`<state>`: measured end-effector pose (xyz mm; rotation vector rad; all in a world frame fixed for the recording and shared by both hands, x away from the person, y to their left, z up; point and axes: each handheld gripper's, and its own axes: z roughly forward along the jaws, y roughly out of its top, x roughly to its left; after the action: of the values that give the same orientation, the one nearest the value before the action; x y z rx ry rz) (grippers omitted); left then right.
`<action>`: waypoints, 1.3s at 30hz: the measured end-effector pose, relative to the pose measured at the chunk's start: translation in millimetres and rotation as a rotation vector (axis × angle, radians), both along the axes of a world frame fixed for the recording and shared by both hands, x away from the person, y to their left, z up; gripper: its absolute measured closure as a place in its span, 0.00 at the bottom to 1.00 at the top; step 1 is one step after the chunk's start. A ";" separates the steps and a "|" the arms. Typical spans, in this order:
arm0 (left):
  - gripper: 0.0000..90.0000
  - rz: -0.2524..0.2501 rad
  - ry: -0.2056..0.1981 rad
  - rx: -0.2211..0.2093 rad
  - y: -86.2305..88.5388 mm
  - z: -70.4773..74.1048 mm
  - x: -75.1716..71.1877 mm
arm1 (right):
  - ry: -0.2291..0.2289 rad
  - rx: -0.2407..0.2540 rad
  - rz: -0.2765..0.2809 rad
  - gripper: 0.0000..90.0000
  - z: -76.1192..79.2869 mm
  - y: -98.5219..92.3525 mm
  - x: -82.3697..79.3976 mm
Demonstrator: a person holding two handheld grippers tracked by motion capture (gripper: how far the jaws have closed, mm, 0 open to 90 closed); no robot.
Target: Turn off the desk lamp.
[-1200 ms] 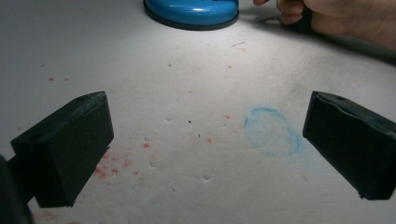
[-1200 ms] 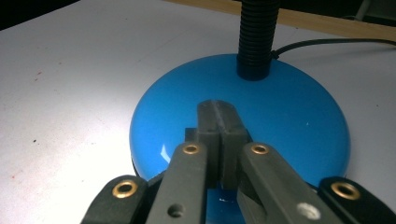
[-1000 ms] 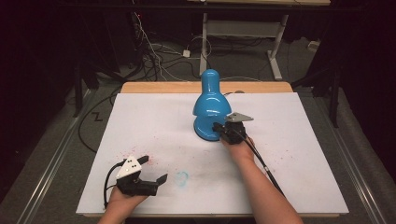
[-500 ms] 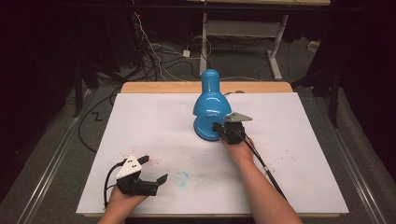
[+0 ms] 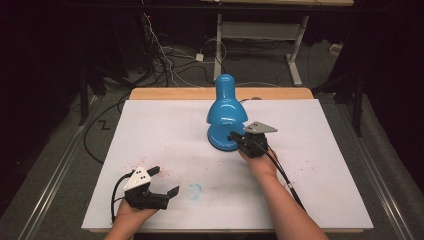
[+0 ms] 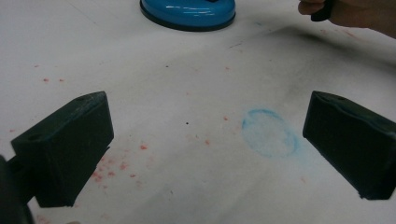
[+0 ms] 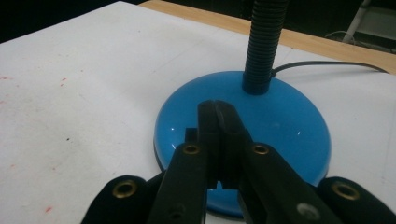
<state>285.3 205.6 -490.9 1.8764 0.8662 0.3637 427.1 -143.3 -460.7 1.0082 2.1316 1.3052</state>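
The blue desk lamp [image 5: 226,117] stood toward the far middle of the white sheet [image 5: 165,130] that covered the table, its round base [image 7: 243,135] flat on the sheet and its shade tipped over the base as seen from the high view. From the back of the base rose a dark ribbed neck [image 7: 261,42], and a thin black cord [image 7: 327,65] ran off behind the base toward the wooden table edge [image 5: 170,93].

The right gripper [image 7: 217,108] sat just at the near right side of the lamp's base, its two black jaws pressed together with nothing between them, their tips over the glossy top of the base; whether they touched it could not be told. In the high view the same gripper [image 5: 233,136] lay against the base's rim, with a grey three-cornered plate on top and a cable trailing back along the forearm.

Well apart from the lamp, at the near left corner of the sheet, the left gripper [image 5: 164,182] rested low with its jaws spread wide and empty. Between that gripper and the lamp lay a faint blue ring stain [image 6: 270,133], and small red specks [image 6: 142,147] dotted the sheet nearby.
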 end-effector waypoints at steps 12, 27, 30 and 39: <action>0.01 0.023 -0.022 -0.008 1.2 0.4 2.1 | -0.002 0.005 -0.010 1.00 0.1 -28.4 -30.2; 0.01 0.025 0.009 0.012 0.3 0.4 4.1 | 0.037 -0.018 -0.023 1.00 -16.0 -70.4 -68.6; 0.01 0.025 0.011 0.013 0.3 0.4 4.1 | 0.037 -0.015 -0.027 1.00 -15.6 -79.8 -79.1; 0.01 0.023 0.011 0.013 -0.1 -1.2 3.1 | 0.043 -0.009 -0.027 1.00 -14.5 -103.2 -112.4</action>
<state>288.5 205.6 -492.2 1.8832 0.8954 0.3741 314.7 -246.5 -475.2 1.0672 2.1459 1.2704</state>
